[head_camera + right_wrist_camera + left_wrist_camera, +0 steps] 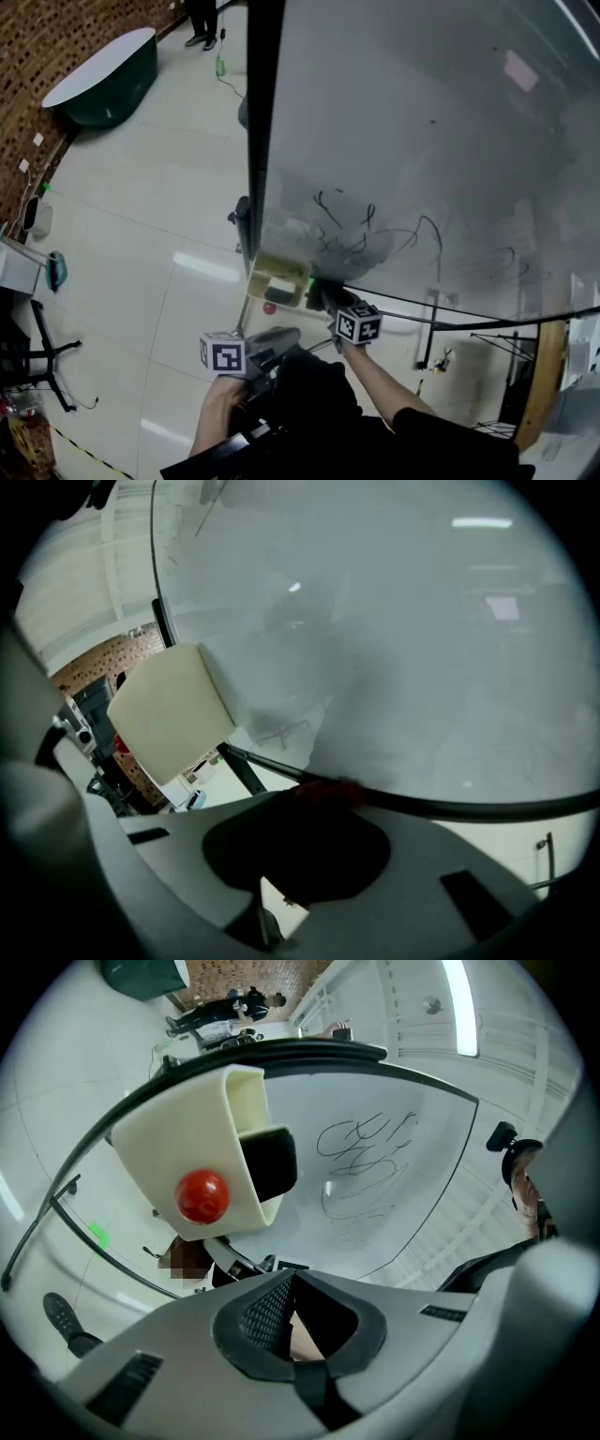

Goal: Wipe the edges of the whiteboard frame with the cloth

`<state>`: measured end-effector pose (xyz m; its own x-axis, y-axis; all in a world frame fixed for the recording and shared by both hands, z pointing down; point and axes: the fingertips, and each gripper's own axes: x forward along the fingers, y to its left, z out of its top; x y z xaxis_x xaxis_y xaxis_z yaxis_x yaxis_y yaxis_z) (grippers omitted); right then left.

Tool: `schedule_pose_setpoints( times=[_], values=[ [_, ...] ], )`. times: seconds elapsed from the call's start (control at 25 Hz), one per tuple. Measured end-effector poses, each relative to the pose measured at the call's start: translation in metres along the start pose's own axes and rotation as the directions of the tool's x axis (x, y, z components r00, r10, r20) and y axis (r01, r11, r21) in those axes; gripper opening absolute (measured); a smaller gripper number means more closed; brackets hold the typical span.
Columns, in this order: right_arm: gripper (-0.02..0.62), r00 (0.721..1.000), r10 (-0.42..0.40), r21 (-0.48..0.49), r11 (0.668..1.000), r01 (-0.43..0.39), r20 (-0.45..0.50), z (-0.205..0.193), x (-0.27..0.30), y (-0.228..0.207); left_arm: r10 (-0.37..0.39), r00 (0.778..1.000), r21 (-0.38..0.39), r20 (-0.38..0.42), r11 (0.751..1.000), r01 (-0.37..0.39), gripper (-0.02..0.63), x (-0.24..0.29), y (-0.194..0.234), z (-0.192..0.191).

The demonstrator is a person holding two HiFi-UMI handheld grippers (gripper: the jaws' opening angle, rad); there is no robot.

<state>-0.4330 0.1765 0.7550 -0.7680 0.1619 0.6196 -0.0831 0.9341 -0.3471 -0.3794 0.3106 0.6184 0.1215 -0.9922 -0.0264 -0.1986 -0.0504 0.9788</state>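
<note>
The glass whiteboard (422,141) stands in a thin black frame (262,141), with black scribbles (361,230) low on the glass. My right gripper (325,297) is at the bottom frame edge (450,804), near the lower left corner. It is shut on a dark cloth (295,850) that presses against that edge. A cream holder (278,275) hangs at the corner; it carries a red ball (202,1194) and a black eraser (272,1162). My left gripper (281,339) hovers just below the holder, shut and empty (286,1281).
A dark green tub with a white top (103,75) stands far left on the tiled floor. A person's feet (202,37) show at the top. A black chair base (47,361) and cables lie at the left edge.
</note>
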Motion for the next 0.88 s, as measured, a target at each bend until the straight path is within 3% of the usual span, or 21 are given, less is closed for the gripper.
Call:
schedule_pose_setpoints(
  times=[0.24,0.44,0.76,0.88],
  values=[
    [0.069,0.994,-0.105,0.034,0.994,0.104,0.042,0.003,0.013,0.004,-0.037,0.999,0.029,-0.018,0.999,0.038,-0.014,-0.057,-0.008,0.014],
    [0.069,0.990,-0.126,0.024,0.992,0.125,0.067,0.005,0.029,0.021,-0.070,0.997,0.007,-0.044,0.998,0.070,-0.014,-0.080,-0.002,0.019],
    [0.069,0.987,-0.057,0.061,0.997,0.048,0.149,0.002,0.044,0.033,-0.032,0.995,0.000,-0.095,0.999,0.032,-0.014,-0.076,0.012,0.035],
    [0.069,0.978,-0.034,0.087,0.996,0.016,0.204,0.003,0.046,0.040,0.026,0.995,-0.009,-0.098,1.000,-0.027,-0.014,-0.082,0.030,0.039]
  ],
)
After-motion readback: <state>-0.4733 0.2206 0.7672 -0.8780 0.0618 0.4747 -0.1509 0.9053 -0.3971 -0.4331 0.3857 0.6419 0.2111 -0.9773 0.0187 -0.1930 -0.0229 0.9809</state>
